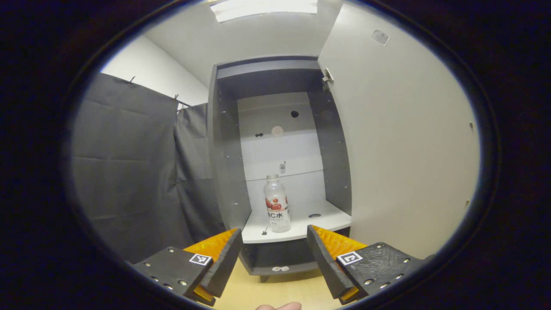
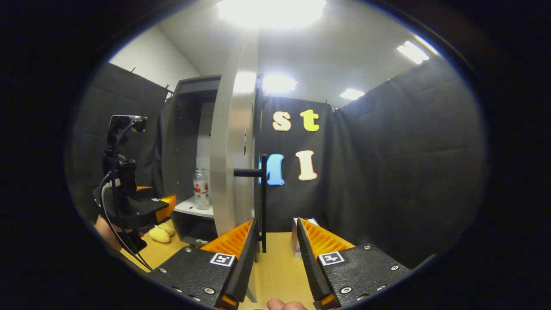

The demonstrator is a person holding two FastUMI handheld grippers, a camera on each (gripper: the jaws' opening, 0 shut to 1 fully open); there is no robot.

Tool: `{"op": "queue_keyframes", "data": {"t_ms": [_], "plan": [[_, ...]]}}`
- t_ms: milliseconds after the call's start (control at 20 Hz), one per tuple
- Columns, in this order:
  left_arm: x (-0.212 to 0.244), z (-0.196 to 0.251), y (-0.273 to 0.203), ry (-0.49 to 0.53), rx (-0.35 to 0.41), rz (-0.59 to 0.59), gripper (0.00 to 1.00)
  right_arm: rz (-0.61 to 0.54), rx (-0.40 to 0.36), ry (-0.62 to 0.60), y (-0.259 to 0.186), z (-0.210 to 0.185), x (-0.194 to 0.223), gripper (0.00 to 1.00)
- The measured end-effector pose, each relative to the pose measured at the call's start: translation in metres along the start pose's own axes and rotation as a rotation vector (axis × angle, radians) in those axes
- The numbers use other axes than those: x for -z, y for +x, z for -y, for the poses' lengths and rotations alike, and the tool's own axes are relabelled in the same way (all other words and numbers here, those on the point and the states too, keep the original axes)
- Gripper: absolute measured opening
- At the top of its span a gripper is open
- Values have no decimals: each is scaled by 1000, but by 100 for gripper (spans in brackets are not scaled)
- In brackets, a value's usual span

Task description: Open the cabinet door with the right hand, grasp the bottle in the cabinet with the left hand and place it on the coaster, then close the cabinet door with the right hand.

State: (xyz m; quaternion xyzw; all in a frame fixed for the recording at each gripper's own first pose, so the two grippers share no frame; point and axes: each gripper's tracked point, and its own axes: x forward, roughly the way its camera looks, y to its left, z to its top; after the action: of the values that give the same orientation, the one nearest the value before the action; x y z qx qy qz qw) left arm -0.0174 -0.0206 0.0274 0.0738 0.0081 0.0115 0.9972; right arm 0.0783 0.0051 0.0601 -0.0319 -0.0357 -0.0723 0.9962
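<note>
Cabinet door point(image 1: 404, 142) swung wide open, seen as a big pale panel on the right in the left gripper view, and edge-on in the right gripper view with its black handle point(image 2: 260, 189) sticking out. Bottle point(image 1: 277, 203) standing upright on the white shelf point(image 1: 301, 226) inside the cabinet point(image 1: 224, 172), near the front edge, with a white cap and a red label. Left gripper point(image 1: 273, 258) spread open and holding nothing, pointed at the shelf, bottle showing in the gap between the two orange fingers but farther off and not touched. Right gripper point(image 2: 277, 254) also spread open and holding nothing, low over the tan table point(image 2: 275, 275), just below the handle, no finger pressing on it. Left gripper also seen at the left of the right gripper view, raised in front of the cabinet. Something soft and yellow point(image 2: 161, 233) lying on the table beside the cabinet's base. Dark cloth point(image 1: 129, 172) hanging behind.
</note>
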Motion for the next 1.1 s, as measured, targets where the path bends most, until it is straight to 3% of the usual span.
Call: {"op": "queue_keyframes", "data": {"t_ms": [150,200,300,500,650,850,1000,1100], "plan": [[3,-2,35,0,13,15,90,21,38,56,-1,9,-5,60],[2,-3,45,14,10,25,90,14,36,80,-3,10,-4,75],[-4,-4,63,40,7,51,88,-21,16,107,-5,10,3,92],[0,1,103,16,22,72,88,-14,27,95,-12,24,-1,93],[10,-1,134,-4,1,66,89,-16,110,93,-15,52,8,93],[15,-7,177,-14,-21,55,89,-69,232,176,-24,77,26,93],[18,-7,204,-34,-17,47,91,-20,333,157,-33,96,18,93],[22,-7,218,-20,-17,52,91,2,358,158,-35,96,14,93]]}}
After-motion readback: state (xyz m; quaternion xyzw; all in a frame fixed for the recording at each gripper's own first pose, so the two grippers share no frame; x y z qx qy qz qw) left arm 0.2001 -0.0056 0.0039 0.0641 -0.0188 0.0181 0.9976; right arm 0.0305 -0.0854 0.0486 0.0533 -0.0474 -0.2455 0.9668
